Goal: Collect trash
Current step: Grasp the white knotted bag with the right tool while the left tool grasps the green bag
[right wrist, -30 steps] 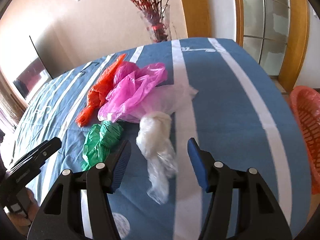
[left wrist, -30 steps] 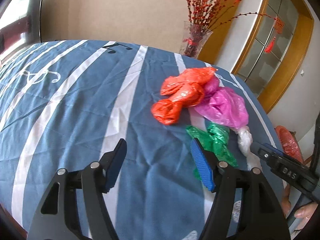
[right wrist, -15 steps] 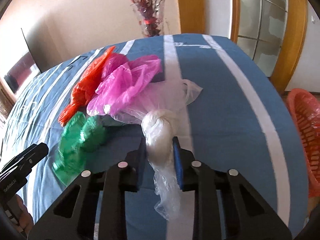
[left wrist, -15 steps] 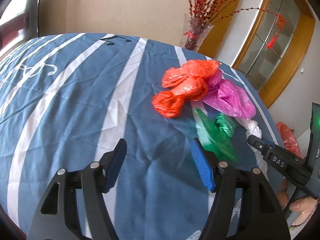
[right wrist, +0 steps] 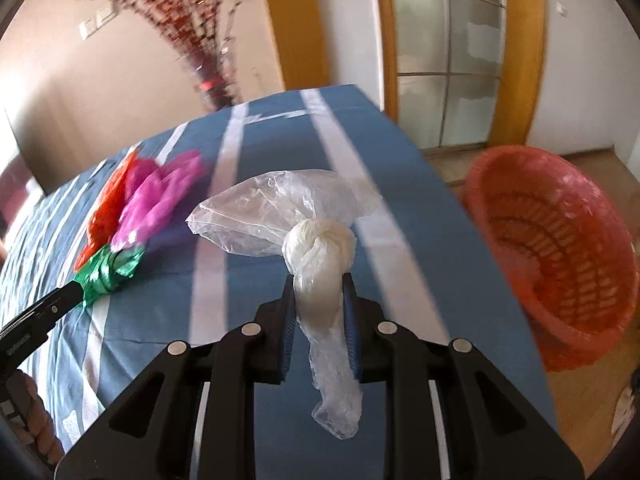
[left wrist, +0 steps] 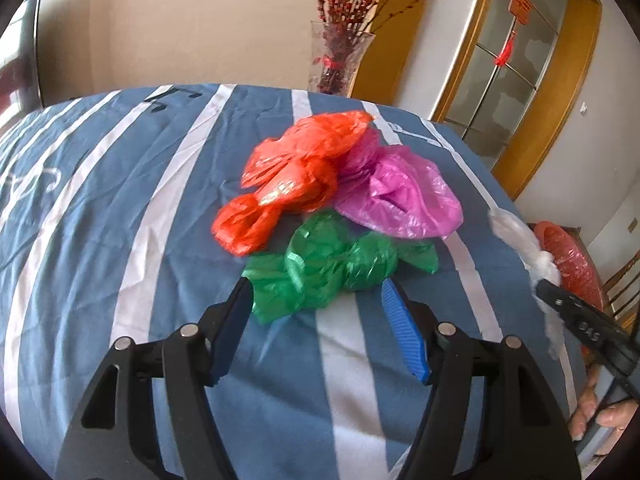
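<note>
So far: none of the four bags can be seen in the round orange-red plastic mesh basket (right wrist: 556, 256); what shows of its inside looks bare, so by my reading the collecting has barely begun.
In hand: the right gripper (right wrist: 319, 312) has its fingers pressed onto the knotted clear-white plastic bag (right wrist: 318, 246), pinching it just below the knot; the bag's thin tail hangs down between the jaws and the puffed end sits above the striped blue-and-white tablecloth (right wrist: 248, 304).
Likely step: carrying that bag across to the basket, which stands on the floor off the table's right edge, near the gripper.
Left side: the left gripper (left wrist: 316, 320) has its fingers spread wide, with the crumpled green plastic bag (left wrist: 328, 268) lying on the cloth at their tips, not pinched.
Left to do: the green bag, the crumpled orange-red plastic bag (left wrist: 292, 180) and the crumpled magenta plastic bag (left wrist: 400, 196), all touching in one heap on the cloth.
Around: a clear glass vase of red berry branches (left wrist: 340, 60) stands at the far table edge, well apart from the heap; gold-framed glass doors (right wrist: 444, 72) lie behind.
In the way: nothing visible between the held bag and the basket; the table edge must be cleared.
</note>
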{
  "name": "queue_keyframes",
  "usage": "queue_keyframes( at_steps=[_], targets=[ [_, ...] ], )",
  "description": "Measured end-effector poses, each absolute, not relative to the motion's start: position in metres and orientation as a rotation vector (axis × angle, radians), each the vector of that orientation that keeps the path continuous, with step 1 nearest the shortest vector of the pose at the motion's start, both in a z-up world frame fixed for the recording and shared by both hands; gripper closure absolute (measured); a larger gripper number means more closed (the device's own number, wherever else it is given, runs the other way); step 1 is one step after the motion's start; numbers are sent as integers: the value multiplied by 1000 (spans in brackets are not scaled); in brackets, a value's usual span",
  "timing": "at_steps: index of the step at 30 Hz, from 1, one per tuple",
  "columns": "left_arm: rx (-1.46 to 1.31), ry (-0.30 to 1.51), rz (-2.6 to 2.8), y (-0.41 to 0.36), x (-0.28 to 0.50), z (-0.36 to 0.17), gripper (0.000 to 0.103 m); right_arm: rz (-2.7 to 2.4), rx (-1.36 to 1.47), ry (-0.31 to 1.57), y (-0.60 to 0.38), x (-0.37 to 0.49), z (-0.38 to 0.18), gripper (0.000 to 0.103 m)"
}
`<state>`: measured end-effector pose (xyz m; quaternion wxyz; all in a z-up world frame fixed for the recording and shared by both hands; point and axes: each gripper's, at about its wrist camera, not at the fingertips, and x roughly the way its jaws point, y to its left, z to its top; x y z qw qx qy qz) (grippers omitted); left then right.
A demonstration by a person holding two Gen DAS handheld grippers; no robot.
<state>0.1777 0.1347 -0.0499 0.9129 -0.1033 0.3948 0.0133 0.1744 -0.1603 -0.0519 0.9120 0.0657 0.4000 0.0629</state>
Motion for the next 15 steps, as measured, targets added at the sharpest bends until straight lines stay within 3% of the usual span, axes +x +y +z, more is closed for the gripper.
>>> queue_keyframes(
  at_steps=[12, 15],
  targets=[
    [-170, 895, -8, 115, 215, -67, 37, 100, 197, 846, -190, 170, -60, 81],
    [-157, 893, -23, 109, 215, -68, 45, 101, 203, 854, -192, 170, -63, 81]
  ],
)
